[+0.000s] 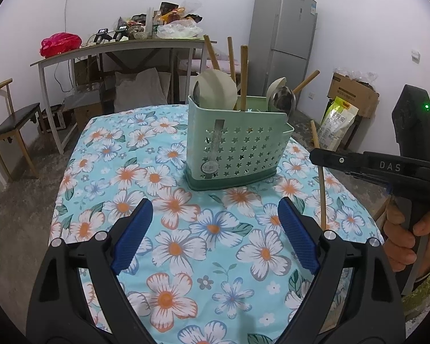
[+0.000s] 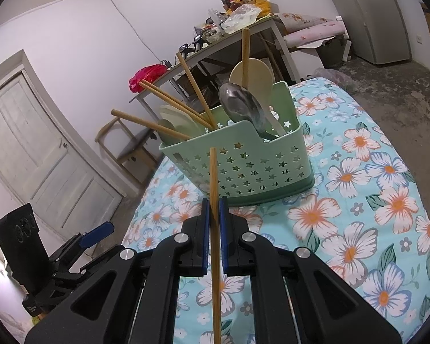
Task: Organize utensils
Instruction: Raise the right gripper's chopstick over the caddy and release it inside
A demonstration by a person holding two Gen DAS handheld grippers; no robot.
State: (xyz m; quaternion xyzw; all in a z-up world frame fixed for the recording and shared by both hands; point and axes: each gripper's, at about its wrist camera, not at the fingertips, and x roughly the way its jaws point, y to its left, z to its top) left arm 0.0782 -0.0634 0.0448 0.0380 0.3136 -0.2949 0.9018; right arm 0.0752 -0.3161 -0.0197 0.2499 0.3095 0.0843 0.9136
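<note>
A green utensil basket with star holes stands on the floral tablecloth; it also shows in the right wrist view. It holds wooden chopsticks, cream spoons and a metal spoon. My left gripper is open and empty, in front of the basket. My right gripper is shut on one wooden chopstick, held upright in front of the basket. The right gripper and its chopstick show at the right of the left wrist view.
A long side table with clutter stands behind, with a grey fridge, a wooden chair, cardboard boxes and a white door. The left gripper shows at the lower left of the right wrist view.
</note>
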